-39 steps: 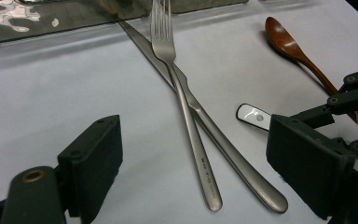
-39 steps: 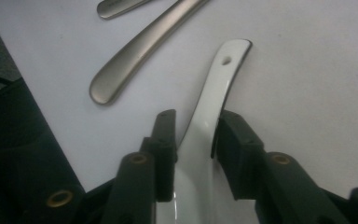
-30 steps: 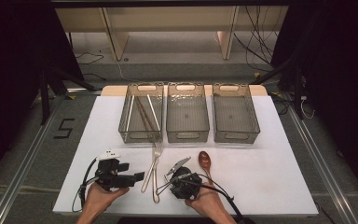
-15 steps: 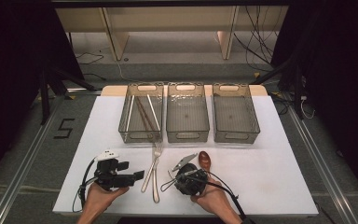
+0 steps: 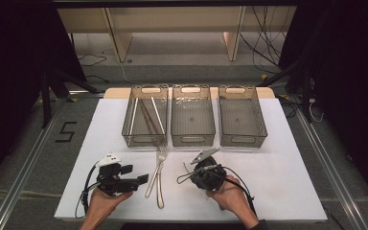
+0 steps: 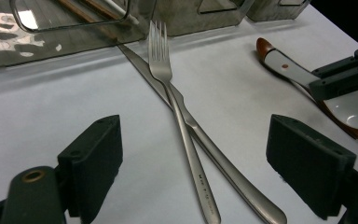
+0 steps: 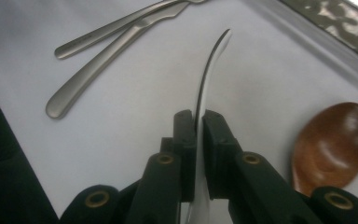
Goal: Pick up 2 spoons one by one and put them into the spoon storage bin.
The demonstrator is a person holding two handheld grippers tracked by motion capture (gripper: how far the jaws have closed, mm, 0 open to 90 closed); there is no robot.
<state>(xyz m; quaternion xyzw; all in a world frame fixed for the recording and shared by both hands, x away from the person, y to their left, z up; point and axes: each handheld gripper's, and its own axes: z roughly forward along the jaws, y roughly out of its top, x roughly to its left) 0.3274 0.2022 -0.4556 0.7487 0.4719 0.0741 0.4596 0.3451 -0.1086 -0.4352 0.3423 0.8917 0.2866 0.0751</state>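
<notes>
My right gripper (image 7: pixel 196 119) is shut on the thin handle of a metal spoon (image 7: pixel 209 60), held edge-on and lifted off the white tabletop. In the high view, the right gripper (image 5: pixel 201 165) carries this metal spoon (image 5: pixel 204 155) at the front centre. A brown wooden spoon (image 7: pixel 333 144) lies just right of the shut jaws, also visible as the wooden spoon (image 6: pixel 262 45). My left gripper (image 5: pixel 141 179) rests at the front left, open. A crossed fork (image 6: pixel 161 65) and knife (image 6: pixel 233 175) lie ahead of the left gripper (image 6: pixel 200 158).
Three clear bins stand in a row at the back: the left bin (image 5: pixel 143 140) holds chopsticks (image 5: pixel 146 115), next to the middle bin (image 5: pixel 193 139) and the right bin (image 5: pixel 243 140). The white tabletop (image 5: pixel 278 182) is bare at the right. The fork (image 5: pixel 160 160) lies between both hands.
My right gripper has risen and moved to the right with the metal spoon, now covering the wooden spoon in the high view. The left gripper has stayed where it was.
</notes>
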